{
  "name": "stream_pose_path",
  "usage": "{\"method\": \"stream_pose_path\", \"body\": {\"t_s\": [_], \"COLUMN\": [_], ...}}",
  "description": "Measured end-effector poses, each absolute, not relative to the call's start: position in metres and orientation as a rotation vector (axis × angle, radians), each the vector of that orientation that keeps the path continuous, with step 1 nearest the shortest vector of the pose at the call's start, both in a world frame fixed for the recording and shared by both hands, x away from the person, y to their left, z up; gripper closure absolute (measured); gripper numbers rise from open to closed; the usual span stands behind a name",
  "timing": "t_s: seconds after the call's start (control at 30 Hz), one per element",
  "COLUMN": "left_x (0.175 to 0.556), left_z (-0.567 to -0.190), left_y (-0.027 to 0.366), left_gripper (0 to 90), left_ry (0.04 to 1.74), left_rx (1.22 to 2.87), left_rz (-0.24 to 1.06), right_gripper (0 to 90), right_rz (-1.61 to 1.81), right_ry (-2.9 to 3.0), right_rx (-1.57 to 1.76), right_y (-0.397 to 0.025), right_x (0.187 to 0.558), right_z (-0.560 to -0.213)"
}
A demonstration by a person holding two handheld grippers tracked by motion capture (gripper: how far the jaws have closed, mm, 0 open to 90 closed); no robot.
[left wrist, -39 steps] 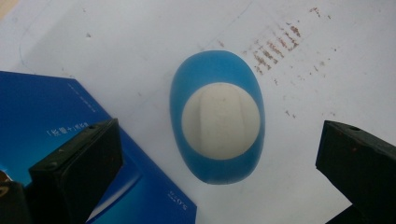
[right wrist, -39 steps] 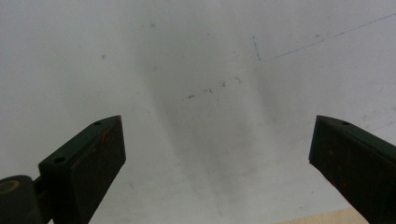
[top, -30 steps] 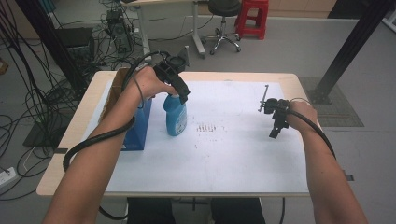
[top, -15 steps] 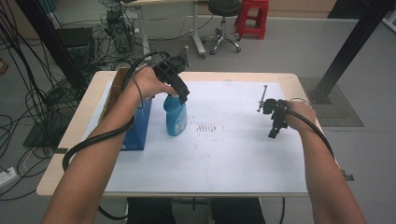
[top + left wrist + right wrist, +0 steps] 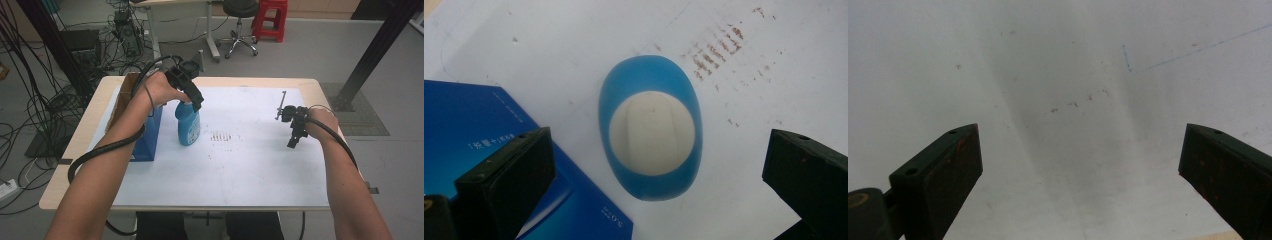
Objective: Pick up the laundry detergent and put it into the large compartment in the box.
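the blue bottle stands upright on the white sheet that covers the desk, with its white cap facing straight up. everything else is placed from that bottle. the left tool hangs directly above the cap, its jaws spread wide to either side and touching nothing; in the left gripper view the cap sits between them, a little nearer the left jaw. just beside the bottle, on its left as the person faces it, stands a blue box, close enough that one jaw comes down over the box's edge. on the bottle's other side, near it, a patch of small brown marks stains the sheet. well apart from the bottle, far to its right, the right tool points down at bare sheet, jaws also wide and empty.

the likely next move is lowering the left tool onto the cap or neck. the risks, as i judge them: the jaw on the box side could catch the box before it clears the bottle, shoving one or both; an off-centre close could push the tall, narrow bottle sideways and tip it; and a smooth rounded cap may slip out of flat jaws if gripped too high.
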State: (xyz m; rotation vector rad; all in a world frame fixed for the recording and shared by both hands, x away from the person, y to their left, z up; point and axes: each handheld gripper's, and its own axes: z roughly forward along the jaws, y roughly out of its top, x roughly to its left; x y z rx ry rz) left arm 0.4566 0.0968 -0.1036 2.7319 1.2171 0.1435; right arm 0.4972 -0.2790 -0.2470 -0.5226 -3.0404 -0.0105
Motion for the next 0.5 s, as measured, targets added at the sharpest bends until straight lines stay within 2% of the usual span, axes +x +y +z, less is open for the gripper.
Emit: {"method": "stream_pose_path", "body": {"t_s": [0.5], "left_x": [0.4575], "left_z": [-0.1057], "left_y": [0.0946], "left_gripper": [0.9], "left_ry": [1.209], "left_rx": [2.736], "left_rz": [0.134], "right_gripper": [3.5], "right_rz": [-0.006], "right_ry": [-3.036], "right_rx": [-0.524], "right_y": [-0.2765], "right_x": [0.4977], "right_z": [-0.2496]}}
